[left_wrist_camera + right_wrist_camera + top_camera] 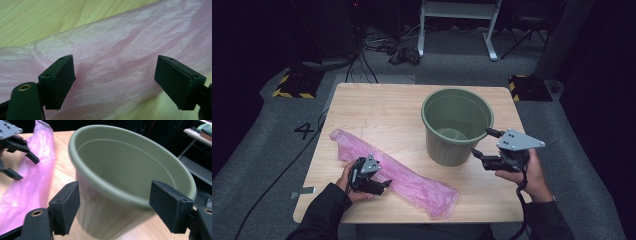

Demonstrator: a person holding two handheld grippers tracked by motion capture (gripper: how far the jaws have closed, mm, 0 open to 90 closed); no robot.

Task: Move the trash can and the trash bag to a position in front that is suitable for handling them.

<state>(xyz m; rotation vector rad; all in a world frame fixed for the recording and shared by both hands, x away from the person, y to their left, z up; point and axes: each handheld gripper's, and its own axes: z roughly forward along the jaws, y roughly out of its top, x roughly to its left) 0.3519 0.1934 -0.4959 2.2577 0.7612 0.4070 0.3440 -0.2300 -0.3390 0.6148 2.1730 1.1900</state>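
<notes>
That pink plastic bag [399,172] looks feather-light, limp and slippery, so I'd pinch a bunched fold near one end. The green bin [457,125] looks stiff and light, easiest grabbed by its rim. Both the left gripper [384,186] and right gripper [479,142] are spread wide, holding nothing.

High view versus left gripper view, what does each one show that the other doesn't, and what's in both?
High view alone: the green bucket standing upright on the table, the right gripper beside the bucket's wall with its jaws apart, the person's hands and dark sleeves, and the floor with cables and a white frame beyond the table.

Left gripper view alone: a close look at the bag's creases lying between its own two black pads, which stand well apart and grip nothing.

Both: the pink plastic bag, the wooden table and the left gripper.
</notes>
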